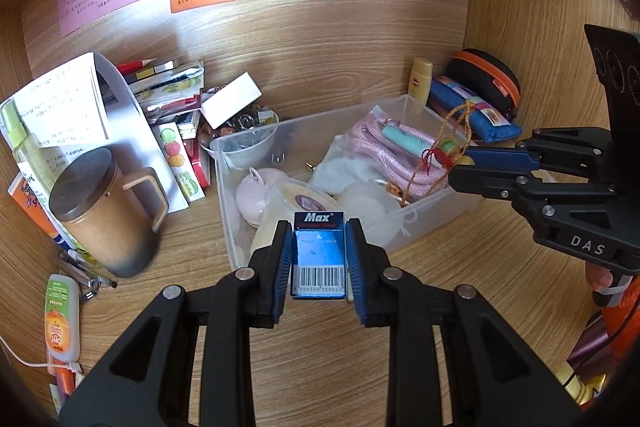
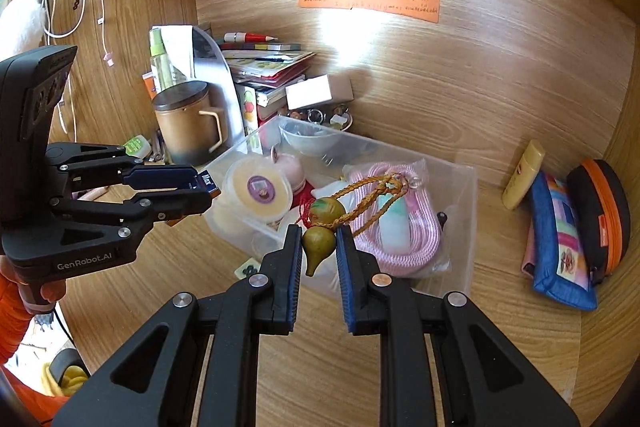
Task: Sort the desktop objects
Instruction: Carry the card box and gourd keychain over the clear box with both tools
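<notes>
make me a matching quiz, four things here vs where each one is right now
Things:
1. Max box
2. gourd charm
3. pink rope
4. lidded mug

Places:
A. on the desk left of the clear bin
B. in the left hand-held gripper
C. inside the clear bin
D. in the right hand-held gripper

Pairs: 1-B, 2-D, 3-C, 4-A
</notes>
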A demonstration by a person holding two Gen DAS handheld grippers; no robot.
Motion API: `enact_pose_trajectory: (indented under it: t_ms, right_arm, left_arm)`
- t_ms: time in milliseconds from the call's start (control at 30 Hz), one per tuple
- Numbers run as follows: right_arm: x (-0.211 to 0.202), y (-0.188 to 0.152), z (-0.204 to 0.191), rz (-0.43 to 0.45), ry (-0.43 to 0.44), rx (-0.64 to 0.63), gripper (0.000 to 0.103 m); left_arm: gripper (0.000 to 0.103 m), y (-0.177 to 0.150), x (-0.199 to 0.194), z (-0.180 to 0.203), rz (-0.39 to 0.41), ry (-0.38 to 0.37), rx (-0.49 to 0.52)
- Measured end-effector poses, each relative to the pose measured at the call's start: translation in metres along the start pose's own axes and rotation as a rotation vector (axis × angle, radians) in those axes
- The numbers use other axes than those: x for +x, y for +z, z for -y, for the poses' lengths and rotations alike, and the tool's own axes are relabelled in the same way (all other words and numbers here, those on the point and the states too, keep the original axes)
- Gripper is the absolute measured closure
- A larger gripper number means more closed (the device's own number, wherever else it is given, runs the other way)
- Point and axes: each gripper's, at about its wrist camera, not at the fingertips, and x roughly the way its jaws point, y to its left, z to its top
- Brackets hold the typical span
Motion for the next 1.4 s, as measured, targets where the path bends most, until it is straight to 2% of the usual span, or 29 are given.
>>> enact_pose_trajectory:
  t_ms: [667,1400]
  right_arm:
    - [0.037,0.031,0.013,-0.008,0.019,0.002,0.088]
    - [0.082,0.026,0.029,-0.092,0.041,0.008,0.088]
  left_arm:
    - [0.077,0.034,0.021,-0.007,0.015,-0.023,0.013]
    - [0.077,0.040,0.067,-0.008,-0.057,-0.061,0.002]
